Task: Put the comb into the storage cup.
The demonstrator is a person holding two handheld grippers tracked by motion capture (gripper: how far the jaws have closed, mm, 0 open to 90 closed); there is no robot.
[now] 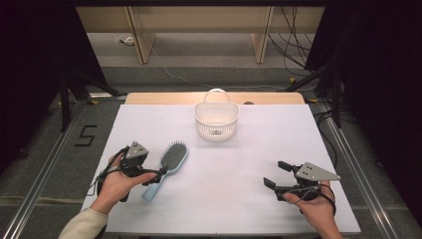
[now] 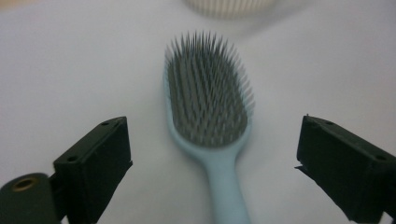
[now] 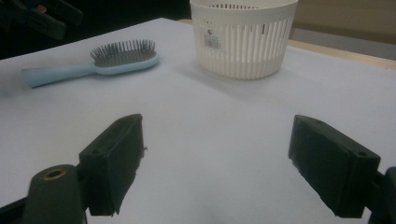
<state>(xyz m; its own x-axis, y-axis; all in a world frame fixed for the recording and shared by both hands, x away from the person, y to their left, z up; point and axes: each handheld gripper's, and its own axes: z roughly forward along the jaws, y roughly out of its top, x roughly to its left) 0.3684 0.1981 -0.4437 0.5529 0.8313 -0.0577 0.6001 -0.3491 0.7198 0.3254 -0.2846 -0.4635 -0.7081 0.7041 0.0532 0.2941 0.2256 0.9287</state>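
Note:
A light-blue hairbrush [image 1: 171, 160] with grey bristles lies bristles-up on the white table, left of centre, its handle pointing toward the person. My left gripper [image 1: 160, 173] sits at the handle; in the left gripper view its jaws stand wide apart on either side of the hairbrush [image 2: 208, 98], with clear gaps between pads and handle. That left gripper [image 2: 212, 140] is open. My right gripper [image 1: 276, 173] rests low at the table's right, open and holding nothing. In the right gripper view my right gripper [image 3: 217, 154] faces bare table, with the hairbrush [image 3: 116, 58] far off to the left.
A white slotted basket [image 1: 216, 119] with a handle stands at the back middle of the table; its wall carries a small label [image 3: 212, 39]. The white table cover [image 1: 239, 199] ends at a wooden strip [image 1: 164, 98] behind the basket.

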